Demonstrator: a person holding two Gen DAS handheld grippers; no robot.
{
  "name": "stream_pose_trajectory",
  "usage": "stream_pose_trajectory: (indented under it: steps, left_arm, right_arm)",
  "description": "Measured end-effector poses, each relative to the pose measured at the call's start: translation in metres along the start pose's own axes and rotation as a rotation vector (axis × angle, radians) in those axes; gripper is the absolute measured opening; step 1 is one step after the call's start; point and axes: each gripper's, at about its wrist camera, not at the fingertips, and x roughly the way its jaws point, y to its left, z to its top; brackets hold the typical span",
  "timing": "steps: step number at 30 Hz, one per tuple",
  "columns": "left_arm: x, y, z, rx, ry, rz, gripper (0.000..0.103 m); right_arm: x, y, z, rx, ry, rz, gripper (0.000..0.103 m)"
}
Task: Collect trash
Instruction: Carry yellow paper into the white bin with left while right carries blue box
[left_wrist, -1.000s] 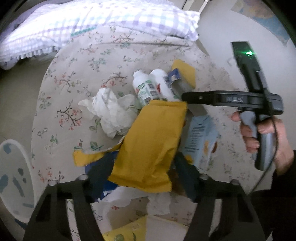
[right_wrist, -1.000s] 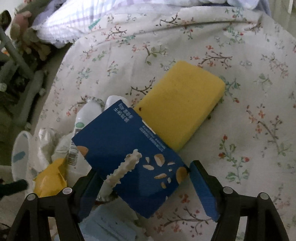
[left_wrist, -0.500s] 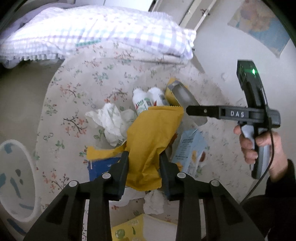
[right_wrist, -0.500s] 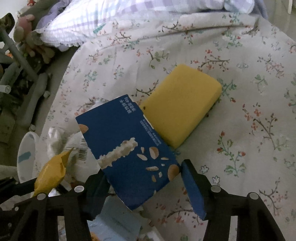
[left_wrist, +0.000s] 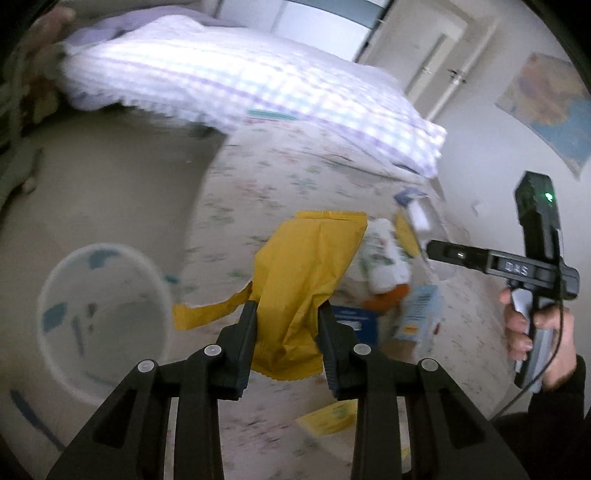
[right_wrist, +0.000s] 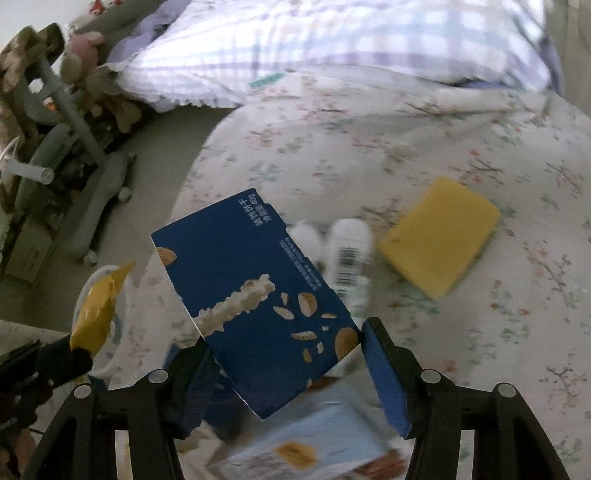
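Observation:
My left gripper (left_wrist: 286, 314) is shut on a crumpled yellow snack bag (left_wrist: 306, 269) and holds it in the air over the bed's left edge. A torn strip of the bag hangs to the left. Left of it, on the floor, stands a white round bin (left_wrist: 99, 248). My right gripper (right_wrist: 288, 350) is shut on a dark blue snack carton (right_wrist: 255, 291), lifted and tilted above the floral sheet. In the left wrist view the right gripper (left_wrist: 432, 249) sits at the right, held by a hand (left_wrist: 532, 332).
On the floral bed sheet (right_wrist: 461, 155) lie a yellow sponge (right_wrist: 439, 251), two white bottles (right_wrist: 351, 251), a light blue box (right_wrist: 306, 443) and a yellow packet (left_wrist: 328, 417). A checked pillow (left_wrist: 240, 85) lies at the bed's head. Clutter and soft toys (right_wrist: 81, 55) crowd the floor at left.
Both grippers closed on their items and rose from the pile. The left one swung left with the yellow bag, and the bin now shows larger beside it.

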Motion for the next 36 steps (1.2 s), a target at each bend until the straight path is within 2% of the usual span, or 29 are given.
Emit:
stream_pose_trajectory:
  steps: [9,20,23,24,25,27,29,33,36]
  left_arm:
    - [-0.026,0.073,-0.02,-0.135,-0.016,0.117,0.034]
    - [-0.028,0.132,-0.035,-0.262,-0.015,0.247,0.036]
    - [-0.027,0.14,-0.034,-0.286,-0.018,0.275,0.043]
    - [-0.027,0.143,-0.034,-0.293,-0.01,0.291,0.051]
    - [-0.027,0.144,-0.035,-0.298,-0.004,0.314,0.065]
    - [-0.031,0.148,-0.038,-0.297,-0.012,0.367,0.076]
    - [-0.036,0.153,-0.041,-0.294,-0.02,0.405,0.077]
    - [-0.046,0.166,-0.05,-0.29,-0.012,0.461,0.086]
    - [-0.052,0.176,-0.057,-0.289,-0.007,0.484,0.086]
  right_arm:
    - [0.023,0.071,0.002,-0.09,0.01,-0.001,0.065]
    - [0.061,0.141,-0.001,-0.133,0.038,0.004,0.065]
    - [0.073,0.158,-0.002,-0.145,0.047,0.006,0.065]
    - [0.076,0.162,-0.003,-0.146,0.05,0.009,0.065]
    - [0.08,0.167,-0.003,-0.147,0.055,0.012,0.065]
    - [0.088,0.177,-0.004,-0.153,0.061,0.014,0.065]
    - [0.093,0.185,-0.006,-0.16,0.065,0.015,0.065]
    - [0.105,0.202,-0.01,-0.174,0.081,0.021,0.065]
    - [0.115,0.215,-0.016,-0.184,0.099,0.023,0.065]
